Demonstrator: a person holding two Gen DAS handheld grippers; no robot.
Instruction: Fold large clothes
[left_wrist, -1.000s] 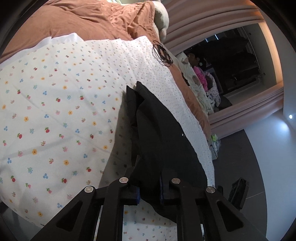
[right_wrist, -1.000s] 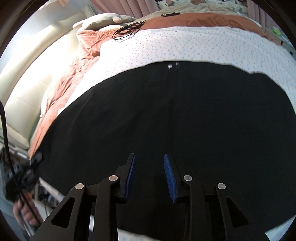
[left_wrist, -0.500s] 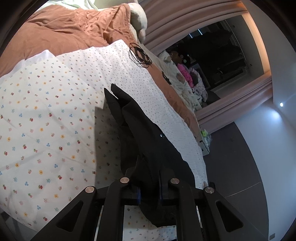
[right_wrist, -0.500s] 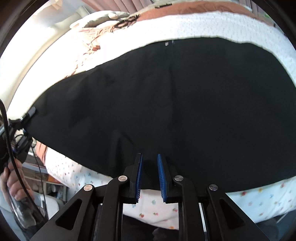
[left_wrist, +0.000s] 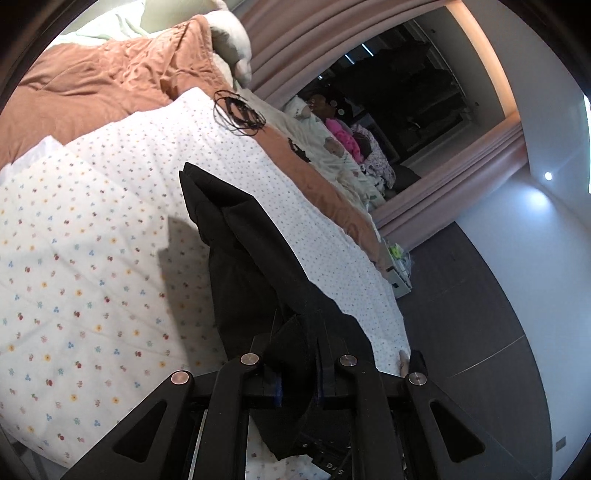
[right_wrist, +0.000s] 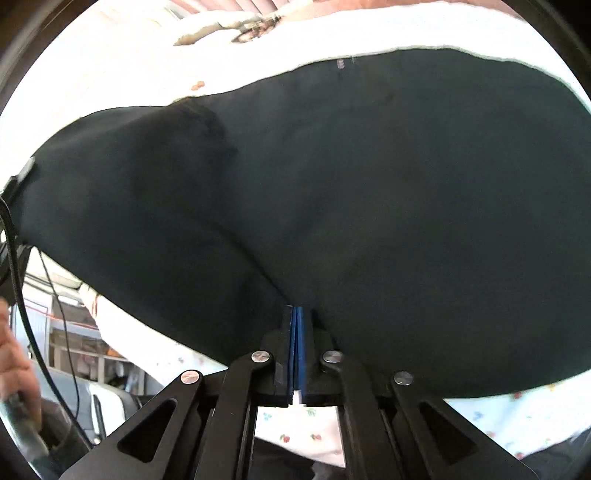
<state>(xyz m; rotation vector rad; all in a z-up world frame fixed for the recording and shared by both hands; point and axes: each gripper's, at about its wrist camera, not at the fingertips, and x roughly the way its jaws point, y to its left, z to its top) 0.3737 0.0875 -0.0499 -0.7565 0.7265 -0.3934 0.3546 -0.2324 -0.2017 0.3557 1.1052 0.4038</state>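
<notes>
The black garment (left_wrist: 255, 258) is plain, dark and matte, with no print; in the left wrist view it runs as a long, narrow, creased band from a point near the middle of the bed toward the camera, one side folded over on itself, and in the right wrist view it spreads broad and mostly flat across nearly the whole frame (right_wrist: 351, 192), with a small pale fastener near its far edge and a rumpled fold toward the left. It lies on a white floral sheet (left_wrist: 81, 266) dotted with small coloured flowers, which covers the bed; past that sheet a rust-brown quilt (left_wrist: 103, 77) lies bunched toward the head, with a pale pillow (left_wrist: 232, 40) and a coil of thin black cord (left_wrist: 240, 112) near it. Pink curtains (left_wrist: 417, 206) frame a dark opening at the far side, and a dark floor (left_wrist: 480, 317) lies beside the bed under a pale wall. The left gripper (left_wrist: 297, 380) stands narrow, clamped on a bunched end of the garment, which is raised off the sheet there. The right gripper (right_wrist: 295, 350) has just been closing, and its blue pads (right_wrist: 301, 343) stand nearly together, pinching the garment's near edge over the sheet.
</notes>
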